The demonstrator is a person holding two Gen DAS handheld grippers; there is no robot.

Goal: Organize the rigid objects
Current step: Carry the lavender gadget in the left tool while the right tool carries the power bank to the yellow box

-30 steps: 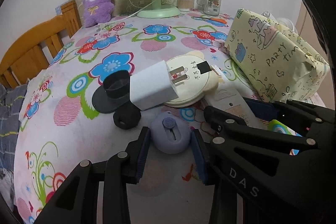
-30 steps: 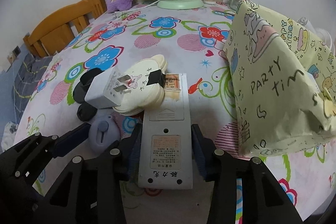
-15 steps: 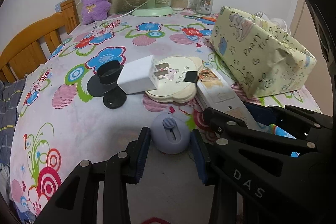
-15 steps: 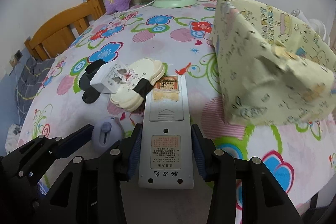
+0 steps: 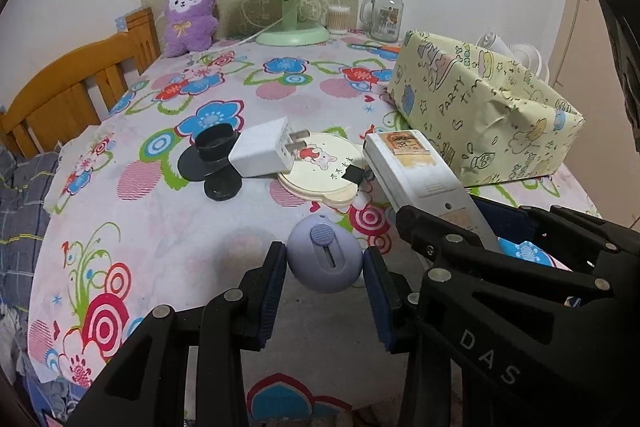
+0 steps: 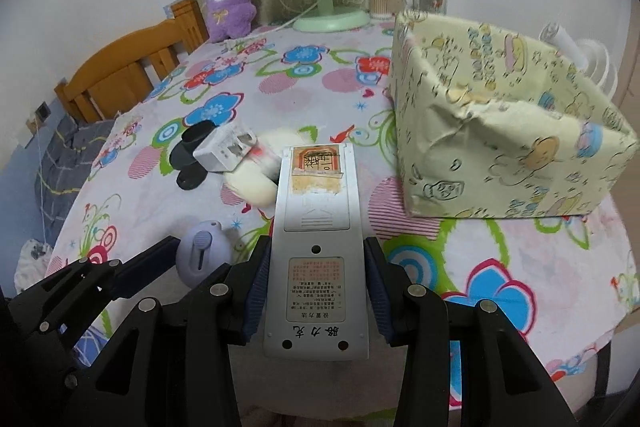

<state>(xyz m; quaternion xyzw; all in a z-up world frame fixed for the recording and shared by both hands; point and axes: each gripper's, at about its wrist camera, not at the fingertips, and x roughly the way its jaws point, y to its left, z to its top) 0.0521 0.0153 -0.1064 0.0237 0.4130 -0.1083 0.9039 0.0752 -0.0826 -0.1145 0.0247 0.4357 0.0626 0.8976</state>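
Both grippers had their loads clamped and clear of the table, the left gripper (image 5: 324, 269) pinching the purple gadget (image 5: 325, 255), the right gripper (image 6: 314, 277) squeezing the remote (image 6: 316, 247), so the carry looked underway, next surely needing the open box (image 6: 496, 115)

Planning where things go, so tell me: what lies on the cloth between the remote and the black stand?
In both views, a cream round case, with a white charger lying between it and the black stand, left of the remote.
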